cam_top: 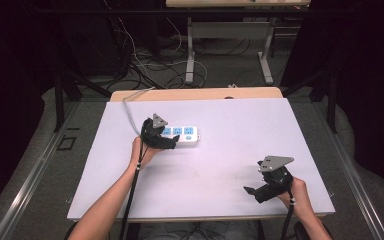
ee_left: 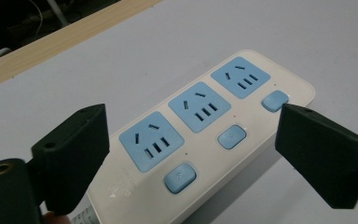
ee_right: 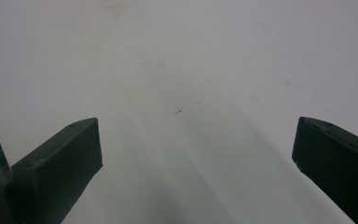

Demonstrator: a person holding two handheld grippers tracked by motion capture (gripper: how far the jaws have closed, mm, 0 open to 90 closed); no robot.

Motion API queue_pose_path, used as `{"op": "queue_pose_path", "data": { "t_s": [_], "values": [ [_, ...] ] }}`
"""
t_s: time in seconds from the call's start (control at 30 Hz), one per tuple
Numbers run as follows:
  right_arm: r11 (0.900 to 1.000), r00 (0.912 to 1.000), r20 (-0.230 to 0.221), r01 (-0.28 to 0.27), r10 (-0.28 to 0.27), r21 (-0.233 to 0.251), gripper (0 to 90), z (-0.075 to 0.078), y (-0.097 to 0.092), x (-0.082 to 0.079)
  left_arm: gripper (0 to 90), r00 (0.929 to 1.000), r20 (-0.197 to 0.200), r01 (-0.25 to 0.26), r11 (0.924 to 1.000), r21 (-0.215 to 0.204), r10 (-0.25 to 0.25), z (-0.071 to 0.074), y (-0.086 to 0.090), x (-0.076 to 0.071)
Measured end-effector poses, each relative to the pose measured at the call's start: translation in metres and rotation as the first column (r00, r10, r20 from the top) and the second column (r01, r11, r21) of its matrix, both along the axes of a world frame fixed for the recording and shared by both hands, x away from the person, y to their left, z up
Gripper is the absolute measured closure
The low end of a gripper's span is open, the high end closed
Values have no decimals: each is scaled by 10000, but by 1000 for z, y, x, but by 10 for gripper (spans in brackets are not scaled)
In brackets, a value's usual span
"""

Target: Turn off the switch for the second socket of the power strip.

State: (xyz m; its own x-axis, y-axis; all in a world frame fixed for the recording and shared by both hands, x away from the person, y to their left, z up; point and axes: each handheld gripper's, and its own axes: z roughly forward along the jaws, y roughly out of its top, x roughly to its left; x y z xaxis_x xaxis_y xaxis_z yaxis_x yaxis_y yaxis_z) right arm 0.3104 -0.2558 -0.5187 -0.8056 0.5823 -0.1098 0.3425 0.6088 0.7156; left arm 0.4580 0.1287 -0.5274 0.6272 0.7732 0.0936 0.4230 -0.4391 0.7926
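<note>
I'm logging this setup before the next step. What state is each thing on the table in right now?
power strip: lying flat on the table, all three blue sockets empty, nothing plugged in.
left gripper: fingers open on either side of the power strip, not pressing it.
right gripper: fingers wide open over bare table, holding nothing.
grey cable: runs from the power strip off the table's far edge.

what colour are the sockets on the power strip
Light blue, set in a cream-white power strip; clearest in the left gripper view.
</note>
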Motion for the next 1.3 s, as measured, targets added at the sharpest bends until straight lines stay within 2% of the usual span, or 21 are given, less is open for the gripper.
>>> {"op": "queue_pose_path", "data": {
  "t_s": [0.1,0.13,0.17,0.2,0.23,0.27,0.4,0.53,0.57,0.7,0.77,0.8,0.83,0.87,1.0,1.03,1.07,1.13,1.17,1.27,1.3],
  "values": [
    [9999,9999,-25,116,-116,3,9,0,1,-1,207,10000,48,-5,10000,36,5,-1,-2,0],
    [10000,9999,75,99,-99,14,9,-1,1,0,270,10000,21,37,10000,2,-37,-1,-2,0],
    [10000,9999,75,99,-99,14,9,-1,1,0,270,10000,17,44,10000,-35,-44,-1,-3,0],
    [9999,9999,32,105,-105,-19,9,0,1,-1,359,10000,-29,52,10000,-10,-52,-1,-3,0],
    [10000,9999,-47,89,-89,-5,9,-1,2,-2,393,10000,-57,-7,10000,-41,7,-1,-3,0],
    [10000,9999,104,-52,53,-71,9,-1,1,0,434,9999,-48,104,9999,-68,-104,-1,-3,0],
    [10000,10000,-12,-34,34,-87,9,0,1,-2,552,9996,40,293,9991,-310,-292,-2,-4,1],
    [10000,10000,70,45,-45,-25,9,-1,1,-3,669,9992,23,397,9986,-336,-396,-2,-5,1],
    [10000,10000,37,29,-29,-47,9,0,1,-3,701,9990,16,441,9979,-474,-441,-3,-5,1],
    [10000,10000,90,-5,6,-91,9,0,1,-4,826,9987,70,516,9971,-565,-513,-4,-6,1],
    [9999,10000,75,25,-25,-116,9,0,1,-5,874,9979,-119,631,9967,-505,-637,-4,-6,0],
    [9999,9999,140,48,-46,-116,9,0,2,-5,894,9979,-50,635,9966,-521,-638,-4,-6,0],
    [9999,9999,98,20,-18,-133,9,0,2,-6,896,9975,-72,694,9964,-482,-698,-4,-6,0],
    [9999,9999,99,18,-17,-117,9,0,2,-6,897,9980,98,636,9967,-505,-632,-6,-8,-1],
    [9999,9999,142,68,-66,-114,9,0,2,-7,898,9974,27,718,9964,-446,-718,-7,-9,-3],
    [9999,9999,127,48,-47,-121,10,0,2,-7,897,9974,110,713,9965,-434,-709,-8,-10,-3],
    [9999,9999,85,58,-56,-142,10,1,2,-8,897,9966,-61,814,9961,-342,-817,-8,-9,-3],
    [9999,9998,173,-27,29,-151,10,1,2,-7,897,9973,60,727,9969,-292,-726,-11,-10,-3],
    [9999,9998,179,21,-19,-118,10,0,2,-7,897,9975,155,697,9968,-404,-691,-13,-12,-3],
    [9999,9999,103,10,-9,-112,11,1,1,-7,897,9977,146,668,9972,-329,-663,-14,-12,-3],
    [10000,9999,126,38,-37,-83,11,0,1,-6,897,9975,22,707,9970,-302,-706,-15,-11,-3]
  ]
}}
